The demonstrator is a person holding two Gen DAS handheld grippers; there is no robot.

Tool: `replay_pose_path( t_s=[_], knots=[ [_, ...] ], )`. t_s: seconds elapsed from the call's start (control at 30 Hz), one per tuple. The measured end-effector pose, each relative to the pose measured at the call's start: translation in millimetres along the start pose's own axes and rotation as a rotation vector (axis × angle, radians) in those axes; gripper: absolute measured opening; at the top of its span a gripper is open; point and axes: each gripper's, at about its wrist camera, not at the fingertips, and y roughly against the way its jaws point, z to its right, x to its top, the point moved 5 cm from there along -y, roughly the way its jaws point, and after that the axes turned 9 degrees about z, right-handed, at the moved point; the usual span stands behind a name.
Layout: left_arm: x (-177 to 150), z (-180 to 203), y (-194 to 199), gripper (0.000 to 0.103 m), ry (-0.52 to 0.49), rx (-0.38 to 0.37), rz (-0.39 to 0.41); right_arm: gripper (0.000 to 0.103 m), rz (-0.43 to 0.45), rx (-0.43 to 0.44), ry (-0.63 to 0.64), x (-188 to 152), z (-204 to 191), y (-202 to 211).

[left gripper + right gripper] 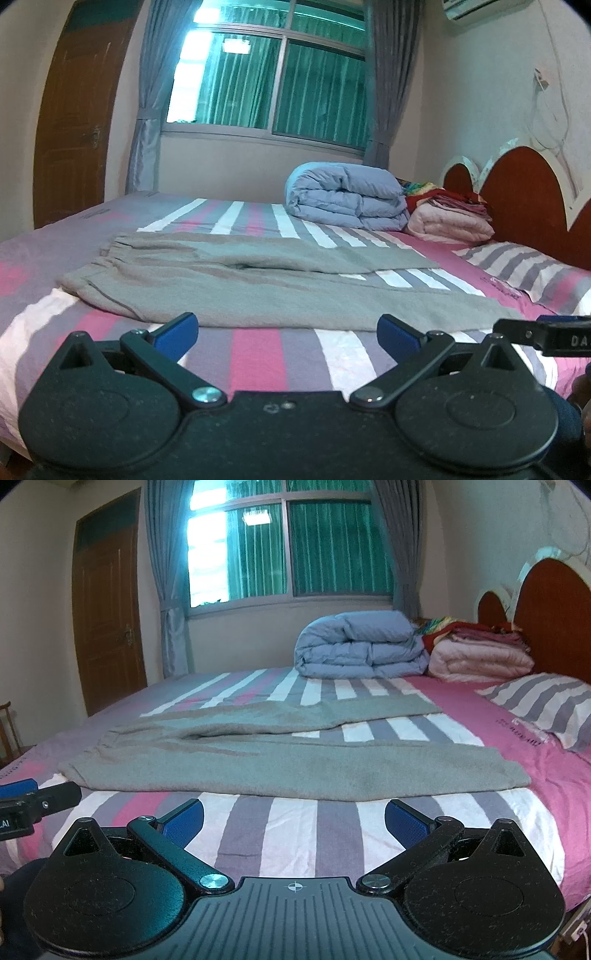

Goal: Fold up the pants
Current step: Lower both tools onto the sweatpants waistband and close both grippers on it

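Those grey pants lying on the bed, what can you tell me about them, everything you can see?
The grey pants look like soft, fleecy knit fabric with a gathered elastic waistband at the left end. They lie flat and unfolded across the striped bedsheet, the legs stretching to the right and spreading apart, so stripes show between them. The fabric bunches slightly where the legs meet. Only the sheet touches them; the left gripper and right gripper are both open, short of the near edge.

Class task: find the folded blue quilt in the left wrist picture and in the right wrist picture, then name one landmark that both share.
Left wrist view: the blue quilt lies right of centre, at the far side of the bed.
Right wrist view: the blue quilt lies right of centre, below the window.
Shared landmark: the grey pants spread in front.
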Motion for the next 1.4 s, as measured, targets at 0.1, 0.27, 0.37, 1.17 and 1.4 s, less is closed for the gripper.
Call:
replay_pose_path(
  t_s=[0.1,0.27,0.37,1.17,1.4],
  knots=[
    [14.5,-22.7,-7.6,0.097,0.012,0.041,0.006,0.103,-0.007,0.067,0.003,10.5,3.2,-7.5],
    [37.3,-85.2,-47.8,0.097,0.036,0.032,-0.046,0.103,0.011,0.172,0.077,45.2,4.9,-41.0],
    [54.5,-126.2,-83.5,0.097,0.022,0.029,-0.062,0.103,0.05,0.212,0.121,74.2,5.3,-73.9],
    [42.8,-356.6,-445.3,0.076,-0.167,0.059,-0.4,0.064,-0.192,0.405,0.384,74.5,-89.0,-565.8],
    [27.2,-367.0,-483.2,0.074,-0.139,-0.041,-0.479,0.064,-0.253,0.498,0.441,59.3,-88.4,-602.8]
  ],
)
